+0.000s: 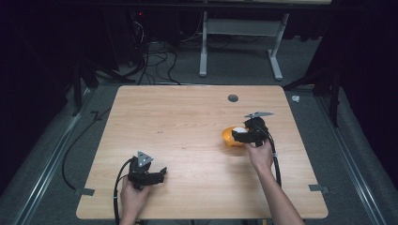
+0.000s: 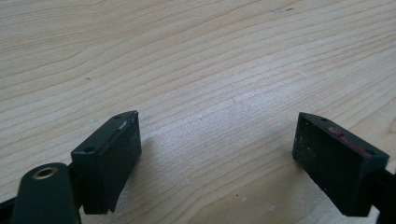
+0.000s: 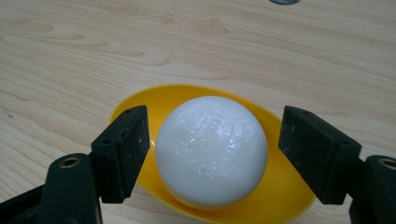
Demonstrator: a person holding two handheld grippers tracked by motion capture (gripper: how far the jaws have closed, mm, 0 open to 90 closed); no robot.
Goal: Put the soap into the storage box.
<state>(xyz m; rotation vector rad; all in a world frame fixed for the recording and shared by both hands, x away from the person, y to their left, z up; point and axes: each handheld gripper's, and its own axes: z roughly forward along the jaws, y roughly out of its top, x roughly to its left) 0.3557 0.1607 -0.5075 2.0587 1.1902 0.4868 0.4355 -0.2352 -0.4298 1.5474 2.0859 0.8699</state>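
Wooden table (image 1: 187,140): bears all items. Yellow bowl (image 3: 187,100): right of centre on the table, holding a white ball (image 3: 211,150). Right gripper (image 3: 212,154): jaws apart, flanking the ball, gaps either side. Left gripper (image 2: 217,158): jaws wide apart over bare wood, well away from the bowl.

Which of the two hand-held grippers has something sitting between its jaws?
The right hand-held gripper: a glossy white ball in a yellow bowl sits between its jaws. The left hand-held gripper frames bare wood.

high view: above, facing forward-down | 2 gripper views: close, low along jaws | shared: table (image 1: 187,131)
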